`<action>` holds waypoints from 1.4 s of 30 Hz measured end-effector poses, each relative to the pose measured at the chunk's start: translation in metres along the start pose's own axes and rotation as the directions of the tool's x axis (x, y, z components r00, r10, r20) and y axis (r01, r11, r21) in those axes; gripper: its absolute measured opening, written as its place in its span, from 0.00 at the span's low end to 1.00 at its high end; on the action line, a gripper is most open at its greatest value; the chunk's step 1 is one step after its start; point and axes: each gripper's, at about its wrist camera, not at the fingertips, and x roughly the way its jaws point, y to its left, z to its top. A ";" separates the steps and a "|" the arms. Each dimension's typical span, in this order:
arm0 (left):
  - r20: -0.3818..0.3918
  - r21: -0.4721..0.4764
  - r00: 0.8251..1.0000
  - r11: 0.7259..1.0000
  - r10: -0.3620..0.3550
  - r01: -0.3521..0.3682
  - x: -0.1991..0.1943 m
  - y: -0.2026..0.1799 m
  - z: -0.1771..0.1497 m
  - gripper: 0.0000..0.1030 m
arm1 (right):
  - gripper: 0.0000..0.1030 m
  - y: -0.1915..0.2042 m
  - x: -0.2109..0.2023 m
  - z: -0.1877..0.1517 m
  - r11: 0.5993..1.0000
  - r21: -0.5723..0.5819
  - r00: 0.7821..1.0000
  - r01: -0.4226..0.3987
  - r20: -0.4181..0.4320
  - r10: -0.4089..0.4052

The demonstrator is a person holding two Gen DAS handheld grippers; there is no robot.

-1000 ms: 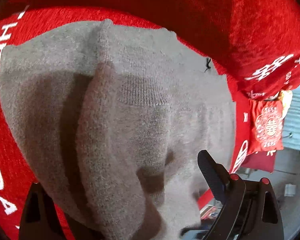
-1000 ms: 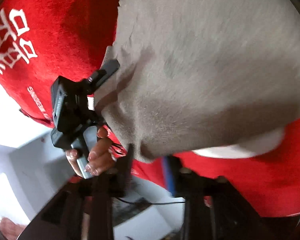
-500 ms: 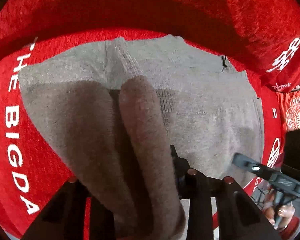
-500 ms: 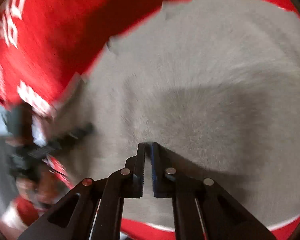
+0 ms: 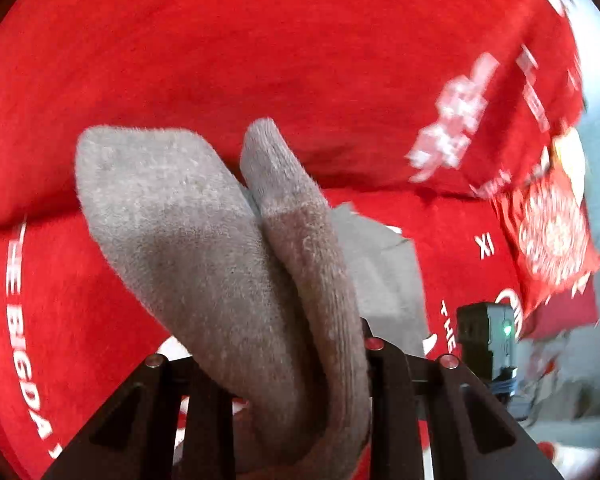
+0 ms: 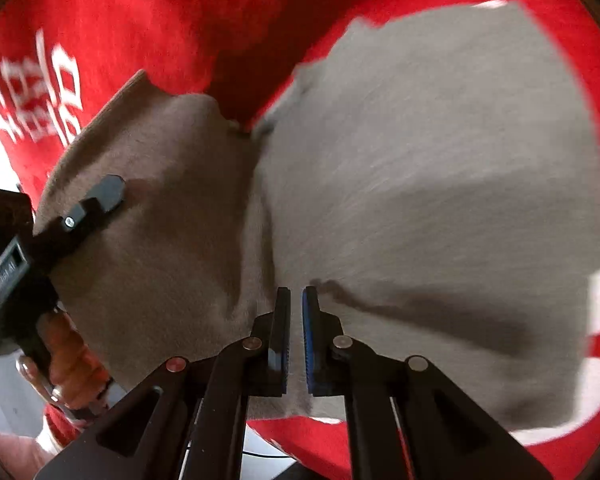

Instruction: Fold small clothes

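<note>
**Left gripper holds a lifted flap of the grey knit; right gripper rests on the cloth, nearly closed**

Your left gripper (image 5: pixel 300 364) is pinching a bunched portion of the grey knitted garment (image 6: pixel 420 168). In the left wrist view the fabric rises out from between its fingers in two rounded lobes, one ribbed like a cuff or hem. I judge you are holding it raised so that this portion can be carried over the rest of the piece as a fold. A flat part of the garment shows beyond the lobes, to the right, lying on the red printed cloth (image 5: pixel 260 60).

The right wrist view confirms the grip: a fingertip (image 6: pixel 108 194) of the left gripper sits against the darker, raised flap at the left of the scene, with your left hand (image 6: pixel 68 364) on the handle below it.

Your right gripper (image 6: pixel 295 312) is over the near edge of the garment, close to where the raised flap meets the flat body. Its jaws stand almost together, with a narrow gap between them. I cannot tell whether any fabric is caught in that gap; none is visibly bunched there. In my judgement it is placed to steady the flat body while the flap travels, so the lower layer does not drag.

The body of the garment lies spread on the red cloth, extending far and right; that region is motion-blurred, so its edge condition cannot be assessed.

Risk noted: the left pinch gathers the fabric unevenly, so the flap may land creased.
</note>
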 end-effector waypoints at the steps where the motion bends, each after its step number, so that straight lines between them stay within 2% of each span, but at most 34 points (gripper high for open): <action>1: 0.001 0.059 1.000 0.998 0.028 -0.029 0.010 -0.025 0.003 0.27 | 0.07 -0.018 -0.022 0.004 0.999 0.044 0.999 -0.024 0.041 0.022; 4: -0.024 0.144 0.998 0.988 0.062 -0.058 0.041 -0.072 0.008 0.27 | 0.07 -0.051 -0.042 0.006 0.990 0.124 0.995 -0.063 0.081 0.054; 7: -0.072 0.221 0.991 0.971 0.115 -0.097 0.091 -0.116 0.007 0.27 | 0.10 -0.082 -0.046 0.007 0.971 0.212 0.991 -0.114 0.099 0.094; 10: -0.119 0.294 0.969 0.940 0.217 -0.174 0.141 -0.145 -0.002 0.29 | 0.10 -0.106 -0.042 0.003 0.948 0.277 0.987 -0.156 0.092 0.135; 12: -0.125 0.327 0.955 0.920 0.268 -0.216 0.161 -0.154 -0.009 0.38 | 0.10 -0.110 -0.039 0.002 0.937 0.291 0.981 -0.191 0.099 0.169; 14: -0.107 0.338 0.957 0.915 0.271 -0.222 0.161 -0.160 -0.013 0.57 | 0.10 -0.115 -0.039 0.004 0.934 0.295 0.978 -0.204 0.099 0.182; 16: -0.088 0.338 0.965 0.919 0.247 -0.204 0.158 -0.169 -0.011 0.63 | 0.10 -0.118 -0.041 0.006 0.930 0.301 0.977 -0.210 0.096 0.190; 19: -0.058 0.359 0.967 0.909 0.247 -0.211 0.148 -0.180 -0.010 0.66 | 0.11 -0.127 -0.053 0.017 0.924 0.312 0.975 -0.219 0.095 0.199; 22: -0.030 0.311 0.973 0.927 0.230 -0.210 0.128 -0.175 -0.004 0.66 | 0.25 -0.138 -0.070 0.026 0.902 0.341 0.964 -0.264 0.127 0.234; 24: -0.006 0.252 0.974 0.943 0.226 -0.217 0.109 -0.161 -0.001 0.68 | 0.40 -0.145 -0.073 0.020 0.862 0.377 0.940 -0.338 0.174 0.293; 25: 0.005 0.227 0.973 0.947 0.232 -0.227 0.101 -0.153 0.000 0.89 | 0.44 -0.154 -0.077 0.019 0.846 0.390 0.931 -0.364 0.189 0.313; 26: 0.021 0.203 0.970 0.949 0.241 -0.240 0.092 -0.145 0.000 1.00 | 0.51 -0.157 -0.079 0.020 0.823 0.407 0.917 -0.398 0.210 0.340; 27: 0.051 0.172 0.965 0.949 0.258 -0.263 0.080 -0.134 0.000 1.00 | 0.57 -0.161 -0.081 0.021 0.794 0.424 0.900 -0.435 0.236 0.367; 28: 0.060 0.148 0.961 0.950 0.269 -0.276 0.072 -0.124 0.000 1.00 | 0.59 -0.163 -0.075 0.020 0.782 0.430 0.892 -0.451 0.248 0.379; 32: 0.031 0.070 0.941 0.938 0.338 -0.339 0.054 -0.084 -0.007 1.00 | 0.69 -0.163 -0.080 0.024 0.734 0.443 0.857 -0.514 0.295 0.422; 35: 0.009 0.021 0.930 0.930 0.368 -0.368 0.047 -0.061 -0.013 1.00 | 0.74 -0.155 -0.093 0.032 0.764 0.420 0.871 -0.490 0.271 0.410; 38: -0.026 -0.032 0.920 0.919 0.391 -0.392 0.048 -0.036 -0.017 1.00 | 0.74 -0.144 -0.095 0.050 0.822 0.383 0.906 -0.422 0.208 0.369; 40: -0.055 -0.063 0.906 0.904 0.420 -0.423 0.052 -0.019 -0.022 1.00 | 0.75 -0.137 -0.089 0.056 0.846 0.371 0.924 -0.382 0.165 0.344; 42: -0.072 -0.072 0.910 0.908 0.407 -0.412 0.058 -0.014 -0.027 1.00 | 0.75 -0.131 -0.085 0.066 0.879 0.349 0.945 -0.326 0.116 0.305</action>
